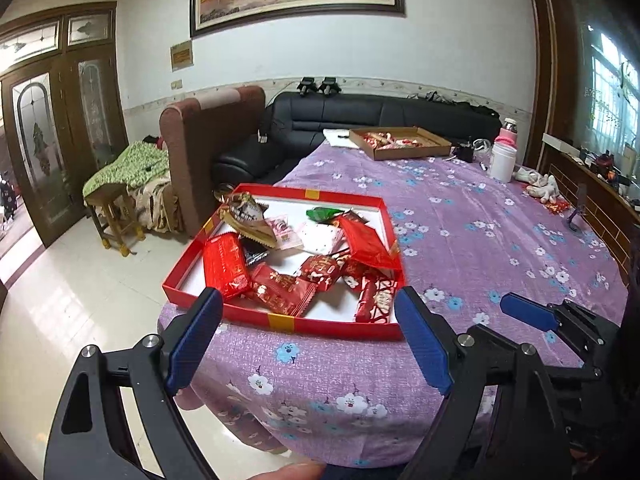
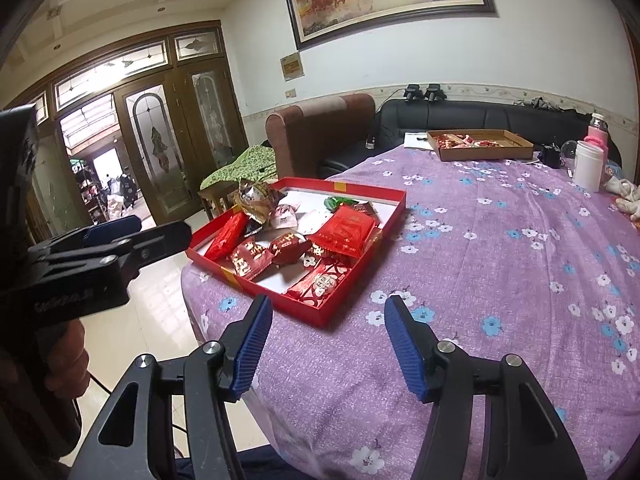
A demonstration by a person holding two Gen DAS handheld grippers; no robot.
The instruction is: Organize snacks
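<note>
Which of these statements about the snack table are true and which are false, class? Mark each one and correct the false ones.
1. The red box holds wrapped snacks. True.
2. The left gripper grips a snack. False: its jaws are open and empty.
3. The cardboard tray sits at the table's far end. True.
4. The tablecloth is plain green. False: it is purple with flowers.
5. The right gripper is shut. False: it is open.

Soft daylight, fisheye-bent edges, picture glare
</note>
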